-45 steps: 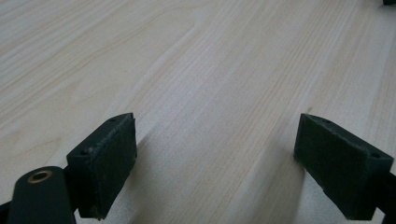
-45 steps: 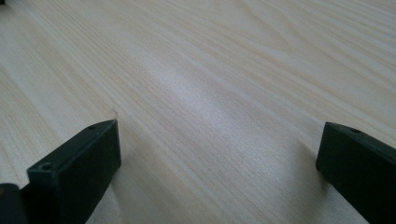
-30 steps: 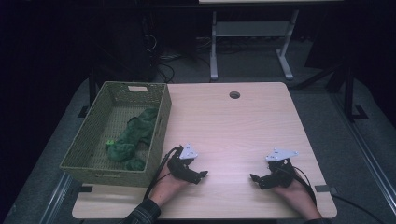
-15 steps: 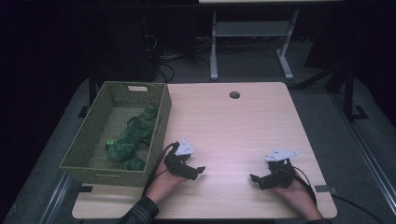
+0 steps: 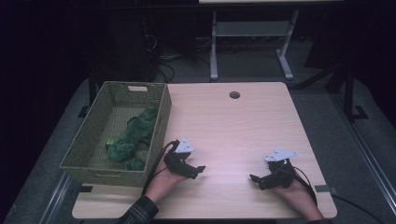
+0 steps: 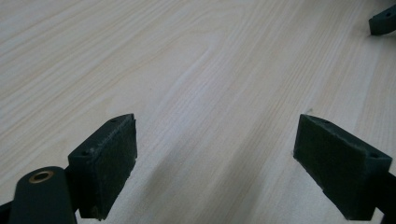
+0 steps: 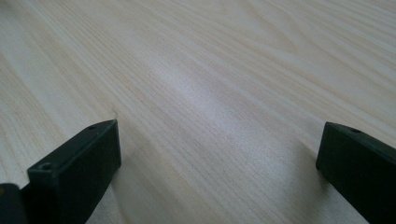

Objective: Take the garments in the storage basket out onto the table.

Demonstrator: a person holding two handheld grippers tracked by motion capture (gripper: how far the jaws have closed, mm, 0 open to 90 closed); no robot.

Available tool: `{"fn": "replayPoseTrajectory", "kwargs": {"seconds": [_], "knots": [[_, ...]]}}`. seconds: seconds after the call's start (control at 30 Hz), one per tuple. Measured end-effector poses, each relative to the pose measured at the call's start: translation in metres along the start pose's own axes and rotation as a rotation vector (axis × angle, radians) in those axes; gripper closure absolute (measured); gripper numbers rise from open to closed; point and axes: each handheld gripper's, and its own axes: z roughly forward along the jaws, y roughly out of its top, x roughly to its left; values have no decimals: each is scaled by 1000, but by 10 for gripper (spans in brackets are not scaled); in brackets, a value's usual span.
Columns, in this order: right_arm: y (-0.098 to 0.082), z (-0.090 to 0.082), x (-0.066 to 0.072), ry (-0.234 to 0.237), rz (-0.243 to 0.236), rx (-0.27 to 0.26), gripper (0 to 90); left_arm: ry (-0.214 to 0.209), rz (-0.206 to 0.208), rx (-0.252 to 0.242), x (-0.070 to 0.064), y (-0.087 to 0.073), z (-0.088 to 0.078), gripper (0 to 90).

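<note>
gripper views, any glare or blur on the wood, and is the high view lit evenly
Left gripper view: a pale sheen streaks the table and the near tongs look soft. Right gripper view: a glare band crosses the wood between the tongs. High view: the tabletop is bright, the floor and surroundings dark, the basket dim.

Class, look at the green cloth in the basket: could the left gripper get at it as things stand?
Probably yes. The left gripper is open beside the basket, whose top is open, with the green cloth uncovered; it must lift over the wall.
</note>
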Motion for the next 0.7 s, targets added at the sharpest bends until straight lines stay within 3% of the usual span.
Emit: {"fn": "replayPoseTrajectory", "kwargs": {"seconds": [0.13, 0.7], "knots": [[0, 0, 0, 0, 0, 0, 0, -3, -9, -14, 0, 3, -5, 129], [0, 0, 0, 0, 1, 1, 0, -25, -6, 7, 0, 15, -14, 130]]}}
